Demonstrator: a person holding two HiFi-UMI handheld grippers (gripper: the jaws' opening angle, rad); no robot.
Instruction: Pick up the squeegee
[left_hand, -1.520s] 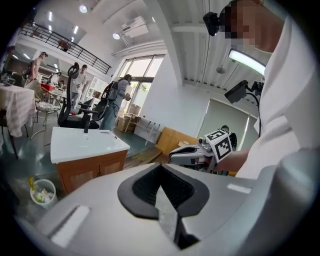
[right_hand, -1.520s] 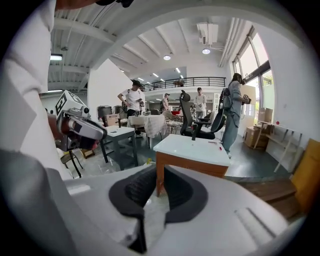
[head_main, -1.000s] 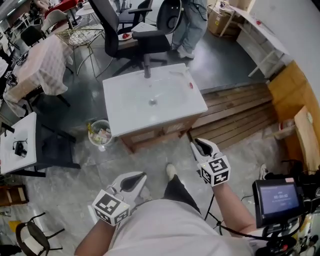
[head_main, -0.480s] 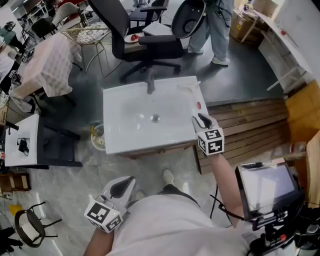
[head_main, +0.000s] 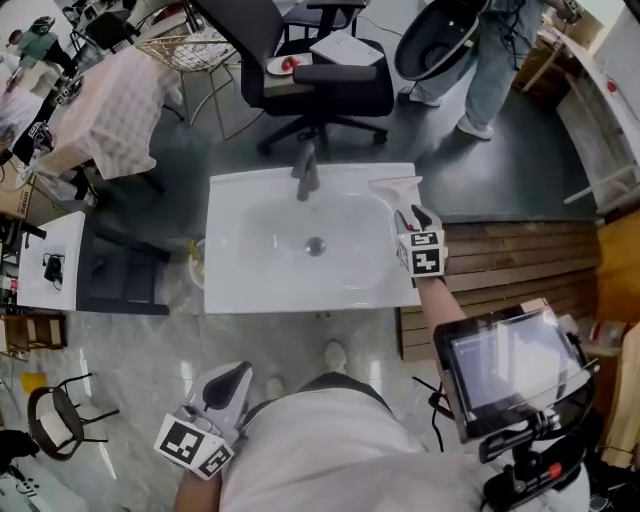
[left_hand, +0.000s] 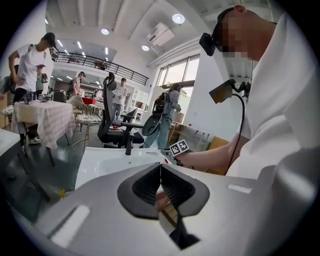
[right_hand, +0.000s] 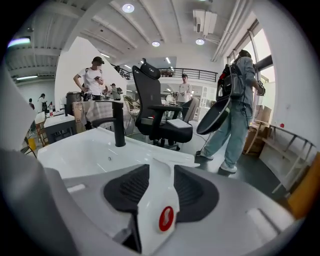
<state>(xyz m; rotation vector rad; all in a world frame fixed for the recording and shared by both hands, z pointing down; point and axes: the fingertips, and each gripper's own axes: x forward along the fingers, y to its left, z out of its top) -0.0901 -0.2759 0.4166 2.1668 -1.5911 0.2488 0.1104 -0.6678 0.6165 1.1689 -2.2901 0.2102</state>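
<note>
A white squeegee (head_main: 395, 184) lies on the back right corner of the white sink (head_main: 250, 275), its blade toward the faucet (head_main: 307, 175). My right gripper (head_main: 412, 213) has reached its handle. In the right gripper view the white handle with a red logo (right_hand: 162, 202) lies between the pads of the right gripper (right_hand: 161, 172). The jaws are opening and the pads do not visibly press on it. My left gripper (head_main: 232, 376) hangs low beside my body, well short of the sink. In its own view the left gripper (left_hand: 160, 172) has its pads together with nothing between them.
A black office chair (head_main: 320, 80) stands behind the sink, and a person (head_main: 490, 60) stands at the back right. A wooden pallet (head_main: 510, 265) lies right of the sink. A small bin (head_main: 195, 265) and a low table (head_main: 45, 260) are at the left.
My right gripper has swung forward from beside my body to the squeegee on the sink's right rim. The left gripper has slid back toward the lower left. The sink is closer under me.
</note>
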